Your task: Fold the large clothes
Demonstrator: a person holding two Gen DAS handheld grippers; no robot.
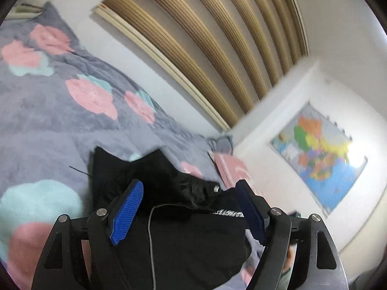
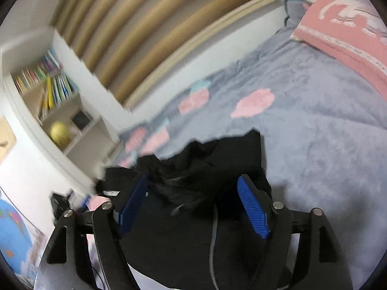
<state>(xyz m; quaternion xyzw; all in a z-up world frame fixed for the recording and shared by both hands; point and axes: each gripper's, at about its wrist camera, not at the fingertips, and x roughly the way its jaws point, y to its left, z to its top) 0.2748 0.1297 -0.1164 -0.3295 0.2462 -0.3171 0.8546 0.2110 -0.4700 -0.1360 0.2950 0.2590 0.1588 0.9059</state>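
1. from the left wrist camera, the left gripper (image 1: 188,209) has its jaws spread wide, the blue pads (image 1: 127,211) standing well apart with nothing pinched between them.
2. the black garment (image 1: 174,217) lies bunched on the bed just beyond and beneath those jaws; a thin grey drawstring (image 1: 151,236) trails across it, and a strip of white lettering shows near the right-hand pad.
3. the bed is covered by a grey fleecy blanket (image 1: 48,120) with pink and pale-teal flower shapes, and a pink pillow (image 1: 232,169) sits at its far end.
4. behind the bed runs a wall of wooden slats (image 1: 205,48); a coloured map (image 1: 319,154) hangs on the white wall to the right.
5. from the right wrist camera, the right gripper (image 2: 193,205) likewise has its jaws wide, the blue pads (image 2: 252,210) clear of the cloth and gripping nothing.
6. the same black garment (image 2: 193,229) is heaped on the grey blanket (image 2: 314,133) directly under and ahead of the jaws, with a grey cord (image 2: 214,236) running down it.
7. the pink pillow (image 2: 338,36) lies at the upper right of the bed.
8. to the left stands a white bookshelf (image 2: 84,125) with coloured books and a gold ball (image 2: 59,133); the view is blurred here.
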